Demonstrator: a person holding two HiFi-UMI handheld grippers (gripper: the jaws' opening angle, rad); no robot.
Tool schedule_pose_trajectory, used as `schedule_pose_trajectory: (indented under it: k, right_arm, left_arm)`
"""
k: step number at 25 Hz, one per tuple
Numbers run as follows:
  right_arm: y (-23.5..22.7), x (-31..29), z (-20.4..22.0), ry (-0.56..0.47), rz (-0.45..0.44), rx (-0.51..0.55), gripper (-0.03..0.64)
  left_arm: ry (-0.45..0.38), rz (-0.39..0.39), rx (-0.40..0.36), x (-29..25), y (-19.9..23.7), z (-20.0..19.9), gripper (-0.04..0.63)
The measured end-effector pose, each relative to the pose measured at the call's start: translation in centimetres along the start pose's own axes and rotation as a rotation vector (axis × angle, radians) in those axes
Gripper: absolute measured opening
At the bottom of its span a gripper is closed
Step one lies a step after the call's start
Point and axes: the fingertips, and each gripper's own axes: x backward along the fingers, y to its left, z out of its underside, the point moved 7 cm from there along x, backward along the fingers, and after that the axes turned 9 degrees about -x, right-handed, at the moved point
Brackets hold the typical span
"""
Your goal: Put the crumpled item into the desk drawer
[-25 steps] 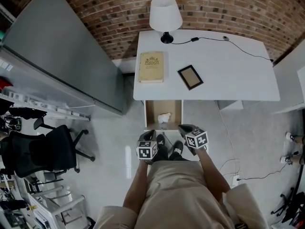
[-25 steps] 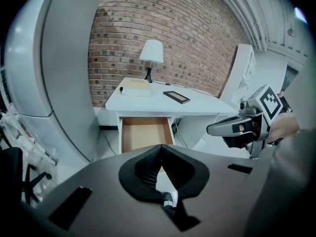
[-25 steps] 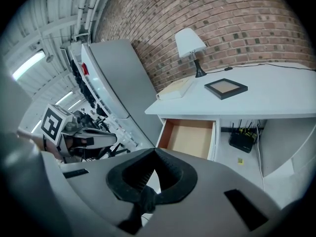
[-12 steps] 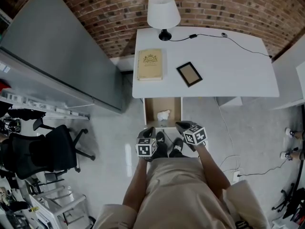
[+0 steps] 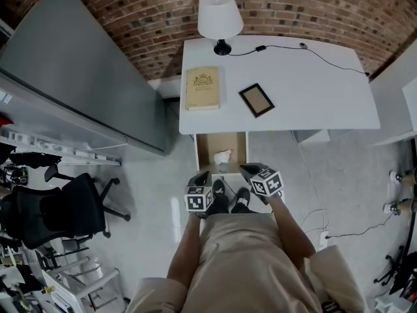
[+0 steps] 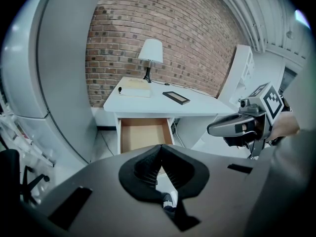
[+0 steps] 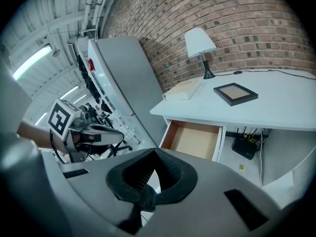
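Note:
The white desk [image 5: 313, 90] has its drawer [image 5: 203, 150] pulled open toward me, brown inside. A white crumpled item [image 5: 223, 156] lies in the drawer near its front. My left gripper [image 5: 203, 175] hangs just in front of the drawer's left corner, jaws shut with nothing in them. My right gripper [image 5: 247, 170] sits at the drawer's front right corner, also shut and empty. The left gripper view shows the open drawer [image 6: 143, 135] beyond closed jaws and the right gripper [image 6: 217, 129] at the right. The right gripper view shows the drawer [image 7: 195, 139]; the crumpled item is hidden there.
On the desk stand a white lamp [image 5: 219, 15], a cream book [image 5: 202, 89], a dark picture frame [image 5: 256, 100] and a black cable [image 5: 326, 60]. A tall grey cabinet [image 5: 85, 77] stands left of the desk. An office chair [image 5: 58, 204] is further left. My shoes [image 5: 228, 201] are below the drawer.
The head view has drifted slightly, so the desk sits a little further left. Both grippers stay shut by the drawer front and the crumpled item stays in the drawer.

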Motion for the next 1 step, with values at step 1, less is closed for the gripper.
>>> schedule_pose_trajectory:
  k: [1]
  right_arm:
    - [-0.10, -0.01, 0.01, 0.001, 0.001, 0.003, 0.023]
  left_arm:
    - [0.000, 0.000, 0.001, -0.09, 0.01, -0.03, 0.015]
